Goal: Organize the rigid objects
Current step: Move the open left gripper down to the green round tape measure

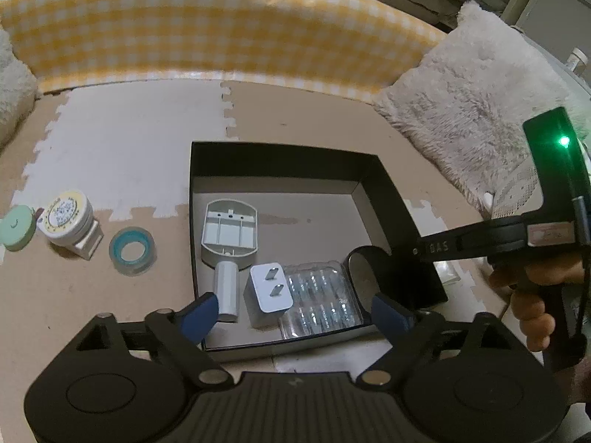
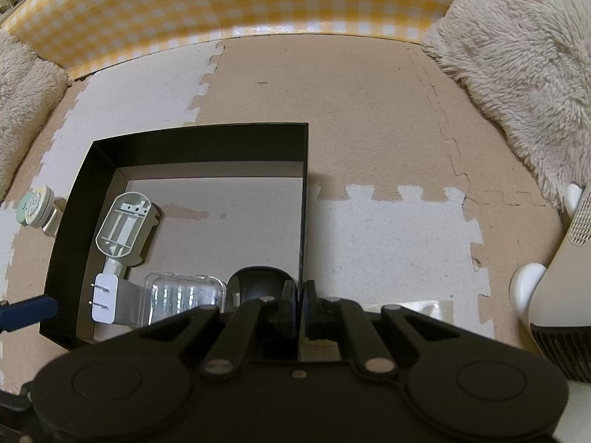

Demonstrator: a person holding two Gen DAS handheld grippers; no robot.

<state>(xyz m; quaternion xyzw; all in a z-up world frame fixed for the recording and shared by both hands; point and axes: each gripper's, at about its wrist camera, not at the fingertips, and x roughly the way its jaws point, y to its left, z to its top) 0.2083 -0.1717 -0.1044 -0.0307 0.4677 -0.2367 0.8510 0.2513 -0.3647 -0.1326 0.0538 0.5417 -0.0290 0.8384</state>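
Note:
A black open box [image 1: 284,153] [image 2: 199,134] sits on the foam mat. Inside lie a grey paddle-shaped plastic shell [image 1: 229,234] [image 2: 123,229], a white plug adapter [image 1: 271,289] [image 2: 105,297], a clear case of small parts [image 1: 319,302] [image 2: 184,291] and a black round object [image 1: 365,269] [image 2: 258,280]. My left gripper [image 1: 299,308] is open and empty, over the box's near edge. My right gripper [image 2: 300,295] is shut on the box's right wall; it also shows in the left wrist view [image 1: 417,251].
Left of the box lie a roll of clear tape [image 1: 132,246], a round white tin on a stand [image 1: 68,217] [image 2: 37,205] and a green round case [image 1: 16,227]. Fluffy cushions [image 1: 476,110] [image 2: 524,55] and a yellow checked wall [image 1: 221,26] border the mat. A white device [image 2: 554,269] stands at right.

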